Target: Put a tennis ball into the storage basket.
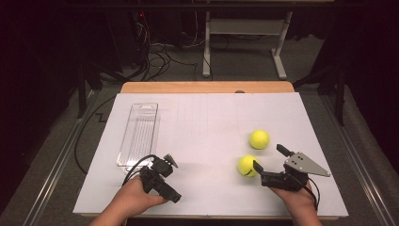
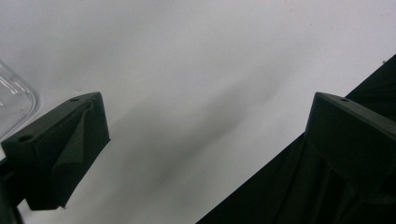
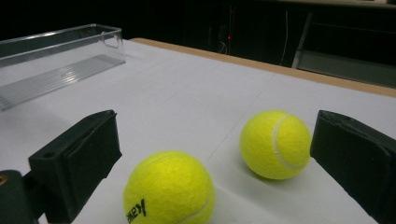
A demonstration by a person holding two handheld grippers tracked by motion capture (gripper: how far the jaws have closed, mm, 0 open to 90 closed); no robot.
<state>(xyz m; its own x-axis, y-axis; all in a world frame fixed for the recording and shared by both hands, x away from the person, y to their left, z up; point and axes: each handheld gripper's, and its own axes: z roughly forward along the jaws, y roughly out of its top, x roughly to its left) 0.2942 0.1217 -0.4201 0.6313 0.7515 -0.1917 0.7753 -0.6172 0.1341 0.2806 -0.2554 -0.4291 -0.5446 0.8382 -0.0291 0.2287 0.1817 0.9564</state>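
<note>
Two bare forearms, no sleeves. Left gripper (image 1: 160, 181): matte black plastic body, blocky wedge-shaped jaws with small screw holes on top, black cable looping from its rear. Right gripper (image 1: 269, 162): same black build, topped by grey triangular metal plate (image 1: 306, 164) dotted with screws.

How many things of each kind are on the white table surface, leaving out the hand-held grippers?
Yellow tennis balls: 2, the near tennis ball and the far tennis ball
Clear plastic tray: 1, the tray
Total: 3
</note>
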